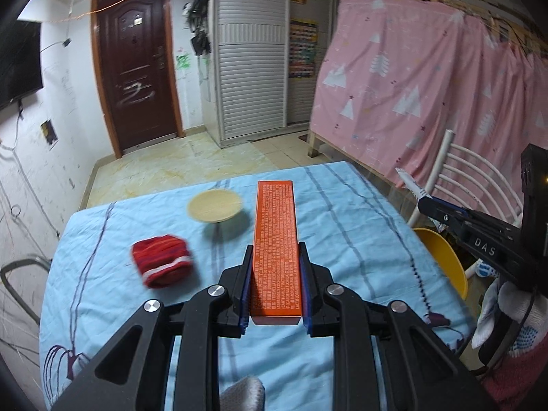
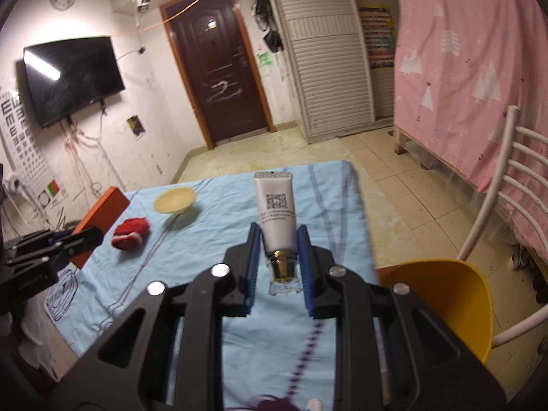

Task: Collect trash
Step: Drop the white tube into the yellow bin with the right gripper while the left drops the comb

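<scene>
Orange box (image 1: 275, 246) with small white print. White tube (image 2: 275, 212) with black square code and gold neck. Pale blue tabletop (image 1: 342, 205) cloth, dark thin stripes. Red knitted cloth (image 1: 161, 262), white edge. Cream dish (image 1: 214, 205). Yellow chair seat (image 2: 445, 294). Pink curtain (image 1: 411, 85), white trees.

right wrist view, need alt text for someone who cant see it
The right gripper is shut on a white squeeze tube, cap end toward the camera, above a table with a light blue cloth. On the cloth lie a red knitted item and a pale yellow bowl; at far left the left gripper holds an orange box.
</scene>
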`<state>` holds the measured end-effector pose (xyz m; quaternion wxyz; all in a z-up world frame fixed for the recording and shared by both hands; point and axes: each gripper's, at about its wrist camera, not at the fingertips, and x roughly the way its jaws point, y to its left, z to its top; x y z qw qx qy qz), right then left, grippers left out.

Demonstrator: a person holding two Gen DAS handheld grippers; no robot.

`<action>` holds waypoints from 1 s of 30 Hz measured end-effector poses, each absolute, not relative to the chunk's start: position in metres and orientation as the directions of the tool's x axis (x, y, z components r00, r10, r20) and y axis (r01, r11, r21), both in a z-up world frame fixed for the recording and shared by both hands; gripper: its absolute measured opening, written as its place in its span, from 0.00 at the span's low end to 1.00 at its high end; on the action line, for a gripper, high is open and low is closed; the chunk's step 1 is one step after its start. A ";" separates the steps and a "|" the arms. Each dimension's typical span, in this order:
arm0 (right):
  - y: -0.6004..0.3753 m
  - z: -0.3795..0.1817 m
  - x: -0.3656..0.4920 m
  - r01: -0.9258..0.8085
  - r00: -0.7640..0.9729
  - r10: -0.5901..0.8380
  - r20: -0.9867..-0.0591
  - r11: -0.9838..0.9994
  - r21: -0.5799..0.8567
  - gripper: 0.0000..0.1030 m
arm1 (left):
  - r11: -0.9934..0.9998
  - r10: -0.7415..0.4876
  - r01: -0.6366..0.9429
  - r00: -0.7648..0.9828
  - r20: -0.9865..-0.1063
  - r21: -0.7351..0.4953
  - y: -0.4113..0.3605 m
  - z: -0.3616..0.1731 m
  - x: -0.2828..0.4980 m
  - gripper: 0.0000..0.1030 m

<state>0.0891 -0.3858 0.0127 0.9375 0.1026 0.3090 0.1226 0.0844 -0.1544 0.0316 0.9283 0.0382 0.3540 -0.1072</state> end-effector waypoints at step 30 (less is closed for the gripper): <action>-0.539 -0.049 0.083 0.169 0.775 0.048 -0.630 0.945 0.279 0.50 | 0.851 -0.405 0.520 0.555 -0.727 -0.078 -0.370 -0.001 0.115 0.13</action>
